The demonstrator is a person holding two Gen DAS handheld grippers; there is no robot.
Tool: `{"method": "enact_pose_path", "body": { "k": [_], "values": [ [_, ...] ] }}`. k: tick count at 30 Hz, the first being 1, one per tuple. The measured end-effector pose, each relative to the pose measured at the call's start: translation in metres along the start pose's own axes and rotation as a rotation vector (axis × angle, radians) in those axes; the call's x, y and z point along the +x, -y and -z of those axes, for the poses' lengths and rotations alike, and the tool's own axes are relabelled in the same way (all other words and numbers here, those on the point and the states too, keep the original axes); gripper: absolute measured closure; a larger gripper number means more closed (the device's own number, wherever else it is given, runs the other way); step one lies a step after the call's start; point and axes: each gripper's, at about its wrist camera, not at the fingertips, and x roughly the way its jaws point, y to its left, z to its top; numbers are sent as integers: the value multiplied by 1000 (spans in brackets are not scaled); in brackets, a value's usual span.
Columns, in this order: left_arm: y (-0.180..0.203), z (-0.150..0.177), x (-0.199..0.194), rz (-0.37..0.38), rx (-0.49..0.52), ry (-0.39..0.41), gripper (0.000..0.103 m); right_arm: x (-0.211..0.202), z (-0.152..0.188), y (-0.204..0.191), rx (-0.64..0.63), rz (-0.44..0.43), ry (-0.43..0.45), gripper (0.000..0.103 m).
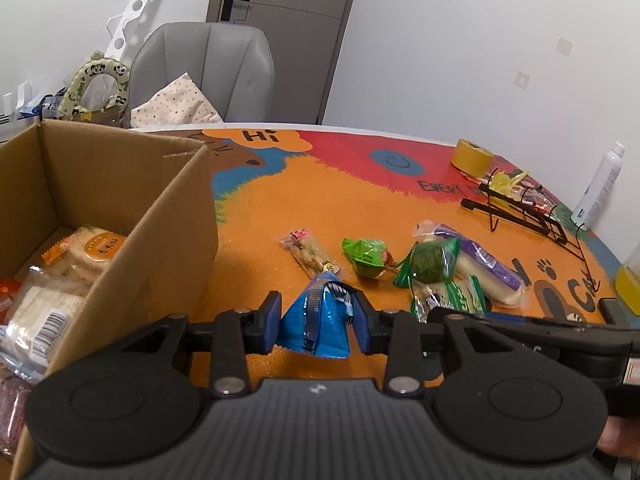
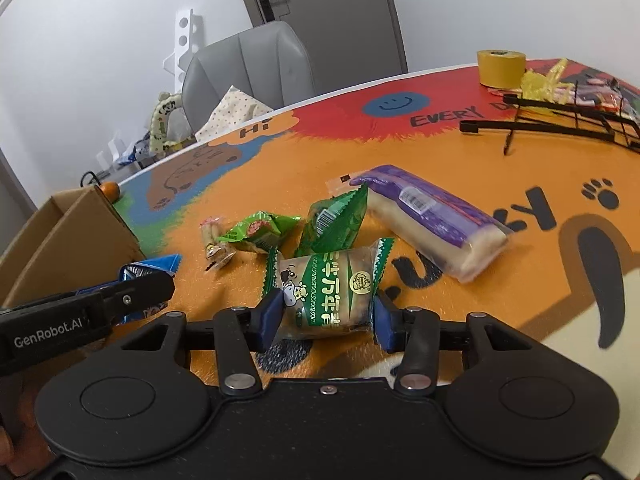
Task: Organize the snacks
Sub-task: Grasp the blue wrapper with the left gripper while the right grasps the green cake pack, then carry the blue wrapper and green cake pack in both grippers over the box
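My left gripper (image 1: 316,322) is shut on a blue snack packet (image 1: 320,320), low over the table just right of the cardboard box (image 1: 152,240). My right gripper (image 2: 326,318) has its pads on both sides of a green-and-clear cake packet (image 2: 328,288) that lies on the table; a small gap shows at the right pad. Loose on the table are a purple-wrapped roll (image 2: 432,220), two green packets (image 2: 340,220) (image 2: 256,232) and a small clear stick packet (image 2: 214,244). The box holds several wrapped snacks (image 1: 90,254).
A black wire rack (image 1: 532,212) with wrappers, a yellow tape roll (image 1: 471,156), a white bottle (image 1: 598,188) and a yellow bottle (image 1: 628,280) stand at the table's right. A grey chair (image 1: 208,72) stands behind the table.
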Motion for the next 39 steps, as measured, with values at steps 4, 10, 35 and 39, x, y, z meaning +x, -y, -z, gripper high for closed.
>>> {"method": "enact_pose_path", "body": {
  "k": [4, 10, 35, 39],
  "values": [
    [1, 1, -9, 7, 3, 14, 67, -14, 0, -1, 7, -7, 30, 58],
    [4, 1, -27, 12, 11, 48, 67, -34, -5, -9, 4, -34, 75, 58],
    [-29, -23, -87, -43, -14, 180, 67, -50, -21, -52, -44, -126, 161, 58],
    [-44, -27, -91, -69, -31, 191, 67, -44, -25, -63, -54, -150, 162, 58]
  ]
}}
